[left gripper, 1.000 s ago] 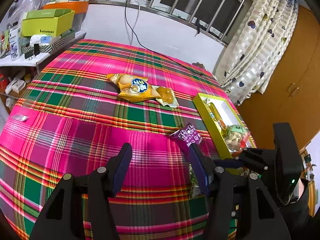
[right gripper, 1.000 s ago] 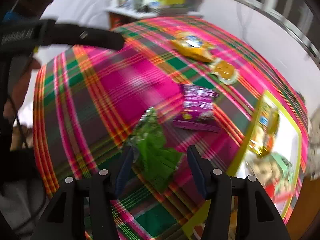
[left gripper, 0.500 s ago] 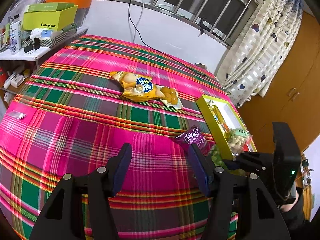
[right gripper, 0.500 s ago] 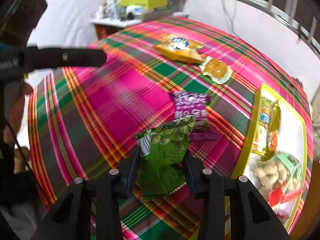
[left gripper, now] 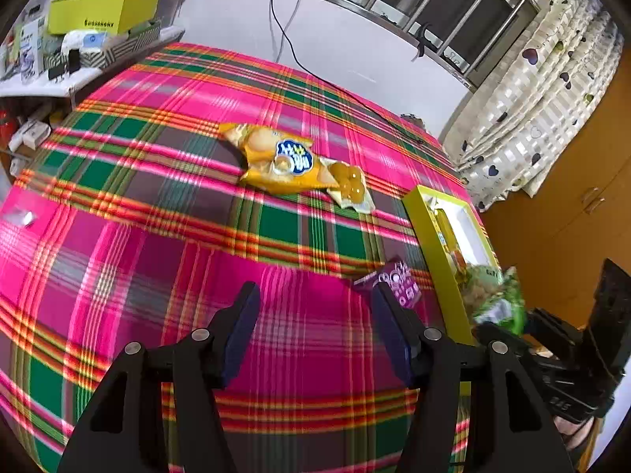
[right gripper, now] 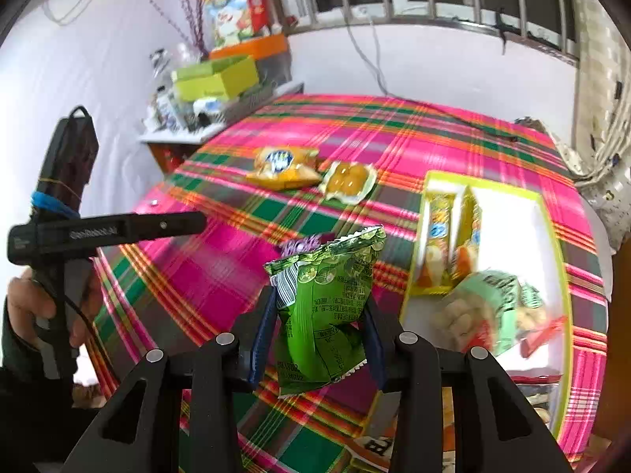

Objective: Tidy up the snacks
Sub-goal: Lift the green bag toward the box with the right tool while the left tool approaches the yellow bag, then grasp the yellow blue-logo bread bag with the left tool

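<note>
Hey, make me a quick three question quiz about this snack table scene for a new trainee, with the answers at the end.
1. True or false: the left gripper holds a snack.
2. What does the right gripper grip?
A. purple packet
B. green snack bag
C. yellow chip bag
3. Fill in: the tray has a ____ rim.

Key: 1 false, its jaws are open and empty. 2 B. 3 yellow-green.
</note>
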### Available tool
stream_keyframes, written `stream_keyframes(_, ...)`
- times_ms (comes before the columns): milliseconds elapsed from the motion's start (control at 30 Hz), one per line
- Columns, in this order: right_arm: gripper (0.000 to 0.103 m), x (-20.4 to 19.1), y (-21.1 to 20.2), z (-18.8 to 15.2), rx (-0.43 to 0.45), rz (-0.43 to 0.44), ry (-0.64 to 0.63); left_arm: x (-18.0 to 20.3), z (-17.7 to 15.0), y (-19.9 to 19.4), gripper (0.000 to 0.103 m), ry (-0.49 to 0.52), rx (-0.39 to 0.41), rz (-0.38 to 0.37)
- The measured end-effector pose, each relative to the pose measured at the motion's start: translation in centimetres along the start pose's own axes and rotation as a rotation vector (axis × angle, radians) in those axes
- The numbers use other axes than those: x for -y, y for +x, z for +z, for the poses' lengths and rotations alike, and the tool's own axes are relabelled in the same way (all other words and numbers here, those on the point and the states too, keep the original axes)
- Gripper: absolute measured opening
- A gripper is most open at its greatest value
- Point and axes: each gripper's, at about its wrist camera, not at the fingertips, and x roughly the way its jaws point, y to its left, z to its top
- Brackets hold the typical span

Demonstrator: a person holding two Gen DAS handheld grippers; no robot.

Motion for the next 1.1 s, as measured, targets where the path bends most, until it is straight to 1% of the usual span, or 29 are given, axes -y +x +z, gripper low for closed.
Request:
stream_keyframes(100,0.038,0.0,-1.0,0.3,0.021,-0.003,-0.005,0.5,0.9,0.4,0.059,0.017,0.008,0.029)
stream_keyframes(167,0.038,-0.1,-1.3,0.5,0.026,-0.001,-0.011,0.8,1.7,0.6,0.059,0.032,0.022,0.027)
stream_keyframes(267,0.038,0.0,-1.7,0.5,0.029,-0.002,-0.014,1.0,2.9,1.4,0.059,0.039,0.020,0.005)
stream_keyframes(300,0.038,0.1,-1.7,0.6,0.029,-0.003,-0.013,1.1,3.2,1.5,0.059,0.045,0.023,0.009)
stream_keyframes(400,0.038,0.4,-1.8,0.8,0.031,-0.006,-0.012,1.1,4.4,2.2,0.059,0.048,0.038,0.048)
stream_keyframes(533,0.038,0.8,-1.7,1.1,0.033,-0.014,-0.005,0.3,6.1,3.3,0.059,0.024,0.049,0.066)
stream_keyframes(600,0.038,1.1,-1.5,1.3,0.033,-0.016,0.000,0.2,7.0,3.9,0.060,0.021,0.062,0.088)
stream_keyframes(667,0.038,1.5,-1.4,1.5,0.032,-0.019,0.005,0.1,7.9,4.7,0.061,0.023,0.068,0.100)
stream_keyframes(700,0.038,1.6,-1.4,1.5,0.031,-0.020,0.006,0.0,8.2,5.0,0.065,0.021,0.069,0.103)
stream_keyframes(733,0.038,1.7,-1.3,1.6,0.031,-0.021,0.008,-0.1,8.5,5.5,0.066,0.021,0.070,0.106)
stream_keyframes(767,0.038,1.9,-1.2,1.6,0.029,-0.021,0.009,-0.3,9.0,6.1,0.066,0.018,0.070,0.115)
stream_keyframes(867,0.038,2.3,-0.8,1.8,0.023,-0.023,0.012,-1.0,10.0,7.6,0.067,0.001,0.066,0.133)
stream_keyframes(933,0.038,2.6,-0.5,1.9,0.017,-0.023,0.013,-1.5,10.3,8.8,0.068,-0.017,0.046,0.146)
stream_keyframes(1000,0.038,2.8,-0.2,1.9,0.013,-0.022,0.016,-1.4,10.5,9.8,0.072,-0.016,0.040,0.152)
stream_keyframes(1100,0.038,3.0,0.1,2.0,0.009,-0.022,0.017,-1.4,10.5,11.7,0.072,-0.015,0.001,0.155)
